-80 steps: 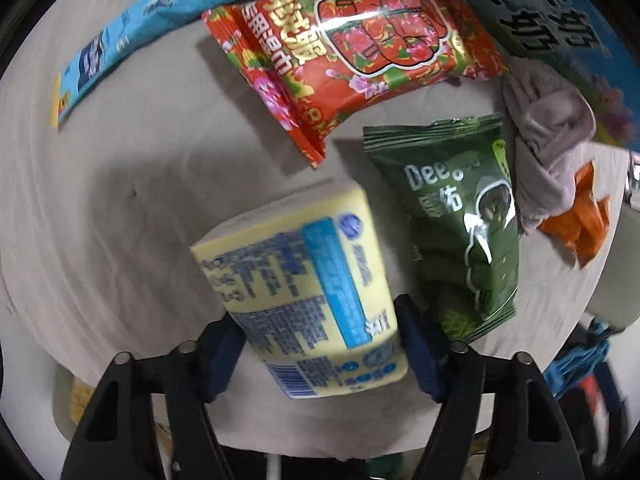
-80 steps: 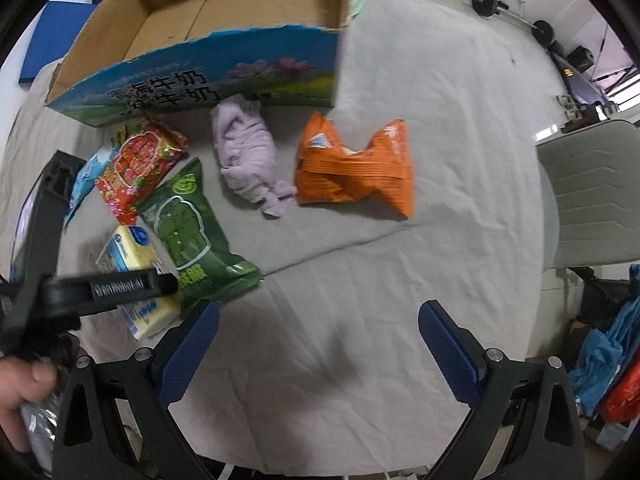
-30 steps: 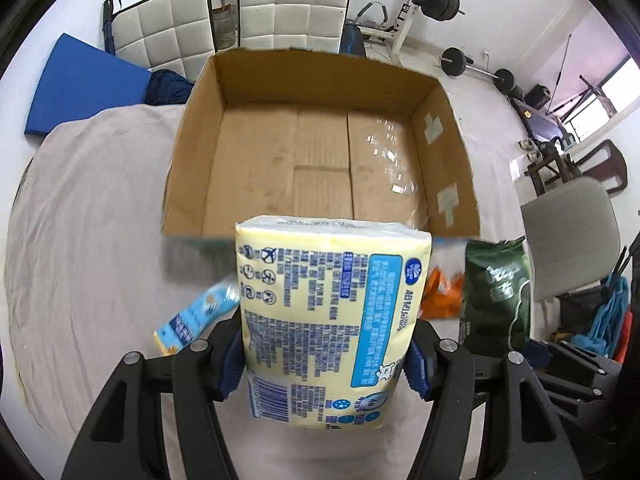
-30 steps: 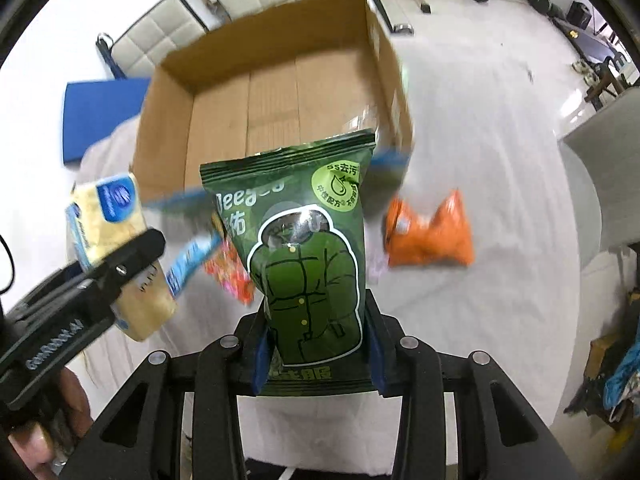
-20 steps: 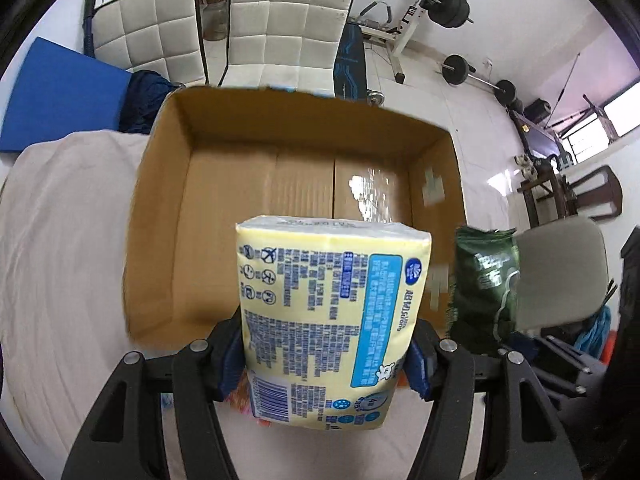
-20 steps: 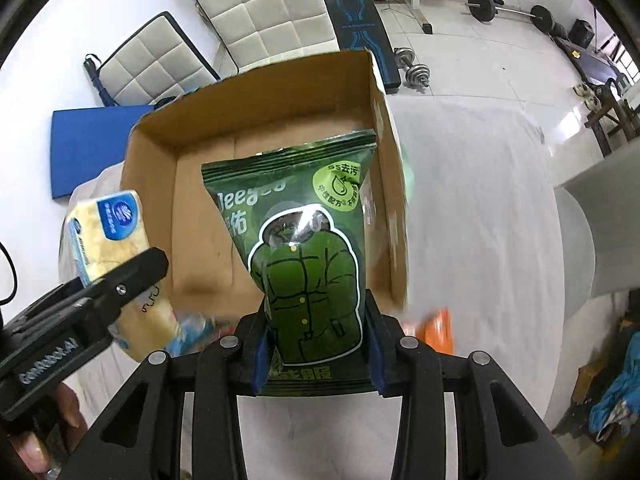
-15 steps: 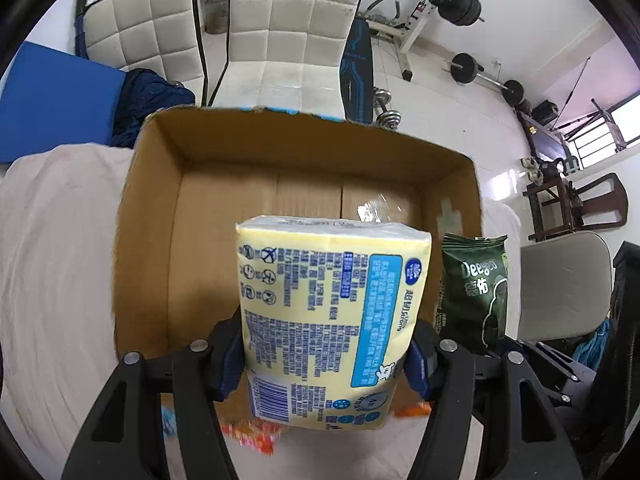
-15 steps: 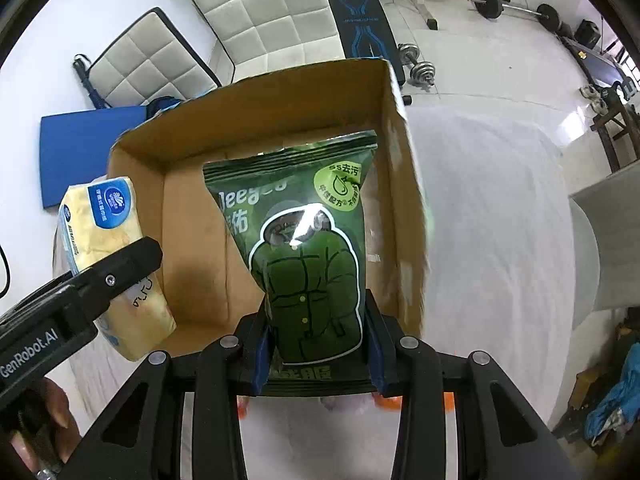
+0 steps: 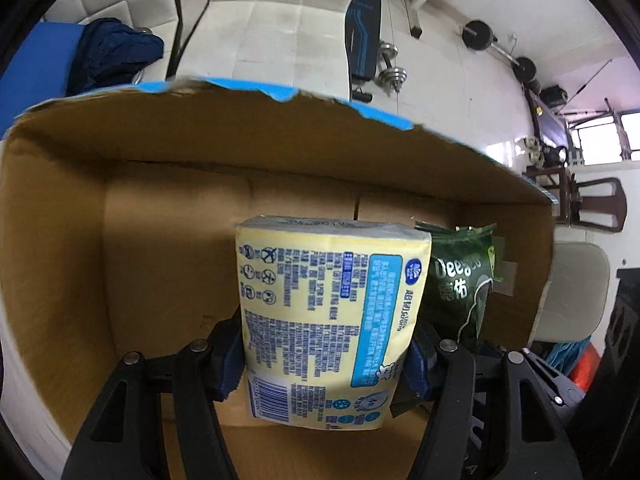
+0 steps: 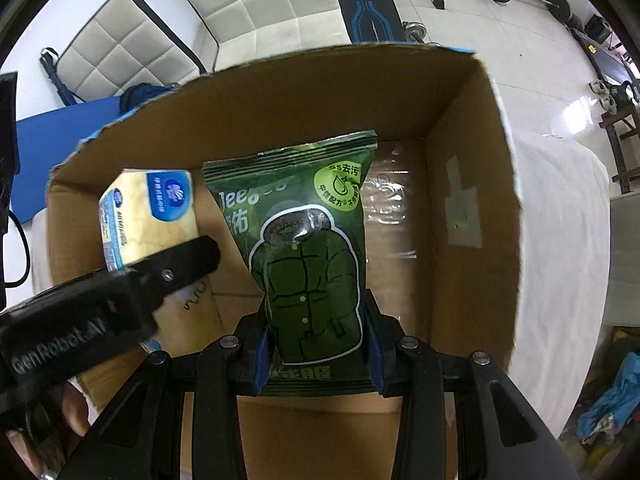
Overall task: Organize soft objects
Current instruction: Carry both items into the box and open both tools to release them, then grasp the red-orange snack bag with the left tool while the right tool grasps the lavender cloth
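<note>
From the left wrist camera, we see our left gripper (image 9: 324, 354) clamped on a yellow tissue pack (image 9: 326, 320), its blue pads pressing the pack's two sides near the lower half, so the pack stands upright between the jaws and rises well past the fingertips. The pack hangs over the open cardboard box (image 9: 80, 216), whose brown floor and walls fill the frame behind it. Just to the right of the pack, the green pouch (image 9: 460, 284) shows beside it, also within the box's walls.

From the right wrist camera, our right gripper (image 10: 318, 352) is closed on the green pouch (image 10: 308, 256), pinching its lower part between the blue pads; the pouch stands upright with its crimped top edge pointing toward the far wall of the cardboard box (image 10: 476, 208). To the left, the tissue pack (image 10: 150, 220) sits in the left gripper (image 10: 120, 292), whose black finger crosses in front of it. A white cloth (image 10: 560, 216) covers the surface to the right of the box.
</note>
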{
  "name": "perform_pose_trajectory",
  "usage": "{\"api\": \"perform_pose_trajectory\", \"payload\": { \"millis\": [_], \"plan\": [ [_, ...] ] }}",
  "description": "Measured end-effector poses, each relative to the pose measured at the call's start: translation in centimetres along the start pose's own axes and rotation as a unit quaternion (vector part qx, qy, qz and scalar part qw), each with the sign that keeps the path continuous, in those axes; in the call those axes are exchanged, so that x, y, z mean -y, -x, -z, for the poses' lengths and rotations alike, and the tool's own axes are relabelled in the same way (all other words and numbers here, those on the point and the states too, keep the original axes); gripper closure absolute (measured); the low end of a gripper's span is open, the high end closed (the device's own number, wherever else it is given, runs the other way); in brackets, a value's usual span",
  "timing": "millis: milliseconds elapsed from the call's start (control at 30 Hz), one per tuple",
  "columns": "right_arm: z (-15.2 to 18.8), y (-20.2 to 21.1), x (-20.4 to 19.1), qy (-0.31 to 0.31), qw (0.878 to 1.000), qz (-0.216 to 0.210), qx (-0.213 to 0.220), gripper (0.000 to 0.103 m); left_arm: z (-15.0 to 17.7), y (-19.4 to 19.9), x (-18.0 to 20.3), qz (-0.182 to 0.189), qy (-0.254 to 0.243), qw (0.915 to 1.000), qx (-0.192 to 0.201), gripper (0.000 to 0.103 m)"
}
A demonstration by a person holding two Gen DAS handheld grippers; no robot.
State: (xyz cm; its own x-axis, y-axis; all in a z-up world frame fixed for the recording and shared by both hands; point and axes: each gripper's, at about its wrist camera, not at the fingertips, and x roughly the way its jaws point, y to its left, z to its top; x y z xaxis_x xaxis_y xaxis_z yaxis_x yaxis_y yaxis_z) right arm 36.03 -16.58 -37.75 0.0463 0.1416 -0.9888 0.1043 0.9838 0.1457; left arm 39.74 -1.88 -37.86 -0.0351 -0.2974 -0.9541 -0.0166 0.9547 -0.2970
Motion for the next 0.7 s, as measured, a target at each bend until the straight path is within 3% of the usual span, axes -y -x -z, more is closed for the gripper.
{"api": "perform_pose_trajectory", "payload": {
  "millis": [167, 200, 233, 300, 400, 500, 533, 567, 633, 700],
  "plan": [
    [-0.7, -2.0, -0.7, 0.016, 0.999, 0.022, -0.019, 0.057, -0.3, -1.1, 0.6, -0.036, -0.004, 0.9989, -0.03, 0.039],
    [-0.7, -2.1, -0.8, 0.018, 0.999, 0.024, -0.018, 0.049, -0.2, -1.0, 0.7, -0.042, -0.007, 0.9987, -0.027, 0.038],
    [-0.7, -2.1, -0.8, 0.019, 0.999, 0.026, -0.015, 0.037, -0.1, -0.6, 0.9, -0.05, -0.01, 0.9985, -0.021, 0.037],
    [-0.5, -1.7, -0.7, 0.019, 1.0, 0.023, -0.007, 0.034, 0.3, 0.2, 1.3, -0.055, -0.016, 0.9983, -0.011, 0.022],
    [0.2, -0.9, -0.9, 0.023, 0.999, 0.021, -0.006, 0.032, 1.5, 2.0, 1.7, -0.08, -0.029, 0.9962, 0.015, 0.016],
    [0.9, 0.1, -1.1, 0.03, 0.999, 0.036, 0.004, 0.015, 2.8, 3.5, 1.7, -0.084, -0.031, 0.9955, 0.032, 0.006],
    [1.4, 0.5, -1.1, 0.031, 0.999, 0.034, 0.008, 0.014, 3.3, 4.0, 1.7, -0.084, -0.029, 0.9954, 0.035, 0.003],
    [1.9, 1.0, -1.0, 0.031, 0.999, 0.032, 0.01, 0.014, 4.0, 4.6, 1.9, -0.088, -0.027, 0.9948, 0.043, 0.002],
    [2.7, 1.7, -0.7, 0.027, 0.999, 0.028, 0.014, 0.0, 5.5, 5.7, 2.1, -0.096, -0.032, 0.9929, 0.062, 0.001],
    [4.2, 2.8, -0.2, 0.024, 0.999, 0.022, 0.022, 0.0, 6.9, 6.6, 2.6, -0.095, -0.035, 0.9917, 0.078, 0.001]
  ]
}}
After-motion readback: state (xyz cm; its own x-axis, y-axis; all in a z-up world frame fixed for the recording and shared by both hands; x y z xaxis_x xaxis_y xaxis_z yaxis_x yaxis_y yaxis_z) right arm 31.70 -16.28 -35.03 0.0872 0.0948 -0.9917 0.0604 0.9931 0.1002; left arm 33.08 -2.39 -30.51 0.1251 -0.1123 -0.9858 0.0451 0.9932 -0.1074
